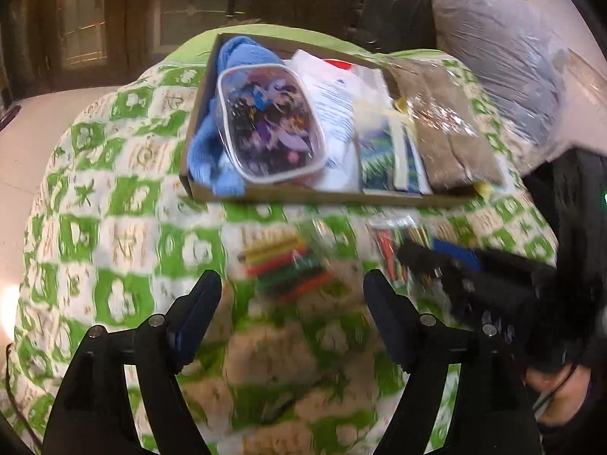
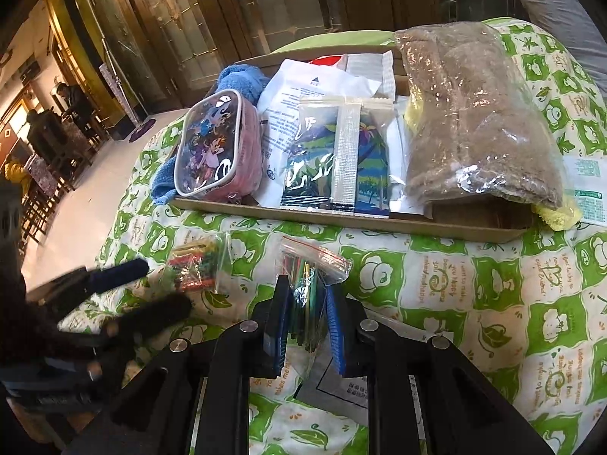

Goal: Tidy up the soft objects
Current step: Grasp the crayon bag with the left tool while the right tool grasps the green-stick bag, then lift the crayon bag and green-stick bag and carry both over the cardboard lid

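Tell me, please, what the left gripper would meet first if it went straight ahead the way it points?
Probably the small bag of colored sticks on the quilt, just beyond the open left gripper; blur makes depth uncertain.

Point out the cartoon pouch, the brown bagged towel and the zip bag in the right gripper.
cartoon pouch [image 2: 210,144], right wrist view, printed front.
brown bagged towel [image 2: 478,113], right wrist view, middle.
zip bag [image 2: 309,265], right wrist view, upper part above the gripper.

Two zip bags of colored sticks [image 2: 195,261] [image 2: 311,276], one cardboard tray [image 2: 341,220], one cartoon pouch [image 2: 212,148].

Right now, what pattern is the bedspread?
Green and white checks with cartoon prints on the bedspread; right wrist view shows it best.
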### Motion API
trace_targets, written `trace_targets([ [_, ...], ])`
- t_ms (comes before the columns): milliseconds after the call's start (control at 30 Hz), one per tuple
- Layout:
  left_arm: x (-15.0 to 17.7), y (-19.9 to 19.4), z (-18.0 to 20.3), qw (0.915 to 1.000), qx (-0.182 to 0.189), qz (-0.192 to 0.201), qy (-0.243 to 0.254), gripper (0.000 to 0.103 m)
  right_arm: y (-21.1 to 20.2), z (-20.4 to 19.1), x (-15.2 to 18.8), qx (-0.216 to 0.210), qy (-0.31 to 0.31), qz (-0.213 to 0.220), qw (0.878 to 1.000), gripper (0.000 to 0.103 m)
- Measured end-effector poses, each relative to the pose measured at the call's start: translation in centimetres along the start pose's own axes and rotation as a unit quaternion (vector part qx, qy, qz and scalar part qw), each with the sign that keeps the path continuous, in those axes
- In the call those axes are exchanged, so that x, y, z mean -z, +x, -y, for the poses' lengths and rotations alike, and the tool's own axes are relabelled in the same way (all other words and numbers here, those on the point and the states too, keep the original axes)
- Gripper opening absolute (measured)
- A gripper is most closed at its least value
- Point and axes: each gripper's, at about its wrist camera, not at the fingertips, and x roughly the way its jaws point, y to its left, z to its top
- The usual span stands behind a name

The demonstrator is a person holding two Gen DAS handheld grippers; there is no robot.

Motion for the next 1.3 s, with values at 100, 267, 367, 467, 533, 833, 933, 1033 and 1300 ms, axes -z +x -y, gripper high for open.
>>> trace_targets([
  [100,-1.1,1.9,-0.2,0.9995,-0.017,-0.022,-0.015,0.077,0.1,0.2,0.0,0.001,0.006,-0.003,1.0,0.018],
  [267,-0.5,4.1,0.8,0.9978,-0.052,-0.036,0.023,0.078,0.2,0.4,0.0,0.001,0.007,-0.005,1.0,0.018],
  [367,-0.6,4.2,0.6,0.9981,-0.044,-0.04,0.016,0.077,0.3,0.4,0.1,0.002,0.006,-0.006,1.0,0.018],
  [467,-0.8,4.1,0.2,0.9985,-0.036,-0.042,0.006,0.077,0.2,0.3,0.1,0.003,0.003,-0.005,1.0,0.018],
  [533,-0.7,3.8,0.1,0.9983,-0.045,-0.036,0.012,0.071,0.3,0.2,0.1,0.004,0.003,-0.005,1.0,0.018],
  [833,-0.1,2.3,-1.0,0.9993,-0.034,-0.013,0.002,0.025,0.3,0.1,0.1,0.007,-0.002,-0.004,1.0,0.018],
  [933,0.1,2.0,-0.5,0.9994,-0.032,-0.01,0.009,0.018,0.3,0.1,0.1,0.007,-0.002,-0.004,1.0,0.018],
  [1033,0.1,1.5,0.1,0.9996,-0.026,-0.002,0.01,0.011,0.3,0.1,0.1,0.007,-0.002,-0.004,1.0,0.018],
  [1300,0.4,-0.1,-0.1,0.9997,0.001,0.025,-0.009,0.006,0.3,0.2,0.1,0.006,-0.002,-0.004,1.0,0.018],
])
